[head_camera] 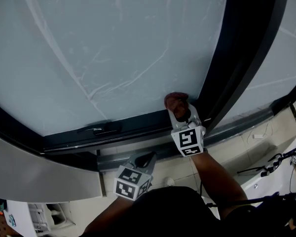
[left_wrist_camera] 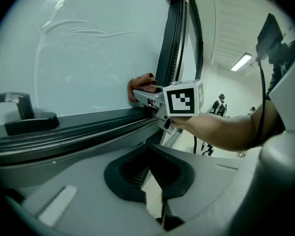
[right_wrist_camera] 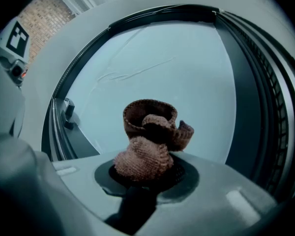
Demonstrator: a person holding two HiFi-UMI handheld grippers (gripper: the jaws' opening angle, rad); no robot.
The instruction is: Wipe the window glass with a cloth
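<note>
Your right claw (head_camera: pixel 181 113) is pinched tight on the brown cloth (head_camera: pixel 175 101). The cloth is bunched up and pressed on the window glass (head_camera: pixel 113 48), low down in the corner, right beside the dark frame (head_camera: pixel 237 58). Your left claw (head_camera: pixel 147 160) hangs lower, under the bottom of the window. Its two jaws are closed together with nothing in them. A black handle (head_camera: pixel 94 129) sits on the bottom rail.

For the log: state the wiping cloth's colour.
The cloth is reddish-brown, with a knit texture; it shows best in the right gripper view.
</note>
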